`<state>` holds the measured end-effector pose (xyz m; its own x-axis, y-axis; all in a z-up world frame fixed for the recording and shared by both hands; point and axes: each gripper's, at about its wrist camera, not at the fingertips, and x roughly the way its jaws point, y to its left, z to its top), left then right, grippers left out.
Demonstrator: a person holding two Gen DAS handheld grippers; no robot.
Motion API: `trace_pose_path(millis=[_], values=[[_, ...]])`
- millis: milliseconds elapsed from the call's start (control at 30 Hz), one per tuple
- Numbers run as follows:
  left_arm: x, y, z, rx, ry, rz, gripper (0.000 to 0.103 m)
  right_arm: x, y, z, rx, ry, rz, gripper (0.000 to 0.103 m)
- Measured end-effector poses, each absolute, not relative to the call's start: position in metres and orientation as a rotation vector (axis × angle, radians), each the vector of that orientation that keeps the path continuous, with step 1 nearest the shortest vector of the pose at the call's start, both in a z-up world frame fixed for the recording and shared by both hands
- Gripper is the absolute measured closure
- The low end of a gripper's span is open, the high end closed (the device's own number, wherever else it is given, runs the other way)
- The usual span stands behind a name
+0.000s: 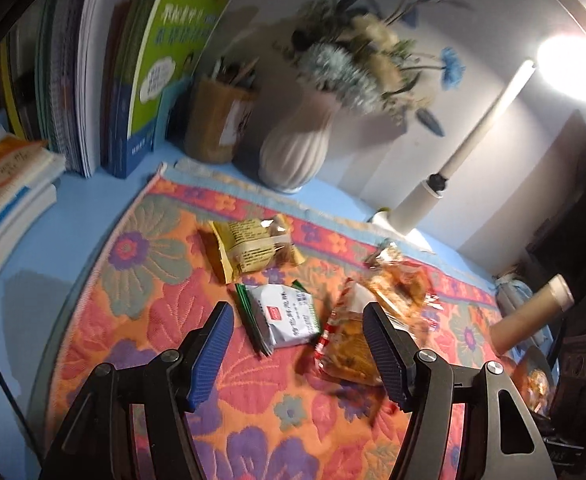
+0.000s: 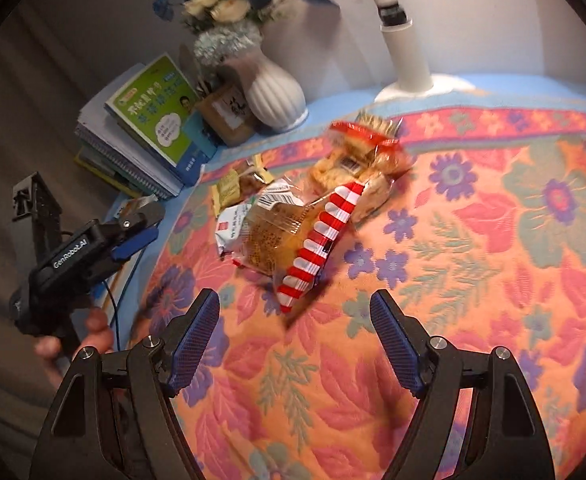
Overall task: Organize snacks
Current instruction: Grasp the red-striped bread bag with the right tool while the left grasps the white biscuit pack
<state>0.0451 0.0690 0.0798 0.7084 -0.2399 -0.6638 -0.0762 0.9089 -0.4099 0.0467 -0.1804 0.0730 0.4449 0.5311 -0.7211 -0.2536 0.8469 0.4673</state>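
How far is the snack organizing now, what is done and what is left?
Nothing looks sorted yet. The white packet, the yellow packet and the red-striped packet lie loose in a heap on the flowered cloth. Both the left tongs and the right tongs are open and empty above them. All the picking up is left.

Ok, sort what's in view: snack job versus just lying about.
Job: yellow snack packet, white packet, red-striped cake packet, clear red-edged packet.
Lying about: books, vase, pen holder, lamp, cardboard tube.
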Motion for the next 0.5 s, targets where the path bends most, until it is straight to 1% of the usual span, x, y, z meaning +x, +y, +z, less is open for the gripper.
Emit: trace_pose_path(millis=[200, 433, 500], values=[[0.083, 0.058, 0.043, -0.349, 0.839, -0.038, 0.039, 0.084, -0.163, 0.044, 0.339, 1.061, 0.500, 0.025], [0.098, 0.056, 0.020, -0.398, 0.862, -0.107, 0.039, 0.110, -0.144, 0.029, 0.340, 1.072, 0.523, 0.025], [0.098, 0.055, 0.021, -0.398, 0.854, -0.113, 0.039, 0.111, -0.138, 0.025, 0.324, 1.065, 0.526, 0.029]])
